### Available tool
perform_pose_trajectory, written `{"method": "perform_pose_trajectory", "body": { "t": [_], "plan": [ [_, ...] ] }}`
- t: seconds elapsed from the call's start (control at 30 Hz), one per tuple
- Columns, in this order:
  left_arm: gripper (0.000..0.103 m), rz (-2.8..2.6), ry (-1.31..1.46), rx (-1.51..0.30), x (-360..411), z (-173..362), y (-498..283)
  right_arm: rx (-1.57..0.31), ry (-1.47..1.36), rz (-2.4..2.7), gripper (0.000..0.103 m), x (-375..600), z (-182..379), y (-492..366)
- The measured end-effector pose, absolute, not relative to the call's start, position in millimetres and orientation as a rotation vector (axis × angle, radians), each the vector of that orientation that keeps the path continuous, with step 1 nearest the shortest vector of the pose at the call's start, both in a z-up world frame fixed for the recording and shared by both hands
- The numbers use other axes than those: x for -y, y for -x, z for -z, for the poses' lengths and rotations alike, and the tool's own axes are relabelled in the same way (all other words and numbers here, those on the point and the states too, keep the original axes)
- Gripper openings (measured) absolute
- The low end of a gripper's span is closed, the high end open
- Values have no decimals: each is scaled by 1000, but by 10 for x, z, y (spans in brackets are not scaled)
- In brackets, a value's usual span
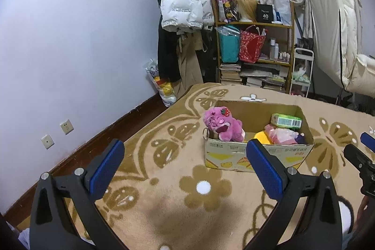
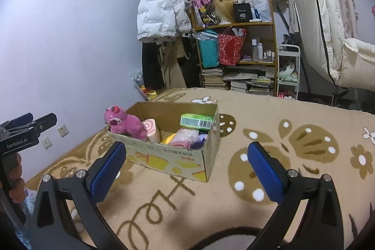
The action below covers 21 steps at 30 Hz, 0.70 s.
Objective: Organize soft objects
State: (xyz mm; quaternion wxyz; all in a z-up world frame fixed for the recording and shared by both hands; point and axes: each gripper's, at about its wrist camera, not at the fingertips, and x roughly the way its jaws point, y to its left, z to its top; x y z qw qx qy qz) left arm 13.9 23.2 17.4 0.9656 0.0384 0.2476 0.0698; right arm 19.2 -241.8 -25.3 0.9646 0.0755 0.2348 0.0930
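Both the left gripper (image 1: 185,161) and the right gripper (image 2: 186,162) are being held wide apart with nothing between their pads, near the cardboard box (image 2: 187,159); the pink plush toy (image 2: 127,123) is being propped in its far left corner, on the blanket (image 2: 293,114).

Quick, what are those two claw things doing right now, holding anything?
Left gripper: open, holding nothing, above the blanket.
Right gripper: open, holding nothing, near the cardboard box.
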Motion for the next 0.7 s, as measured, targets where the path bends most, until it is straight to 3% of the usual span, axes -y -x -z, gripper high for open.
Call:
{"method": "perform_pose_trajectory", "body": {
  "t": [0.7],
  "plan": [
    [103,-125,-119,-534,-165,-76,-233,-517,-143,-184,103,2398,447,-246]
  ]
}}
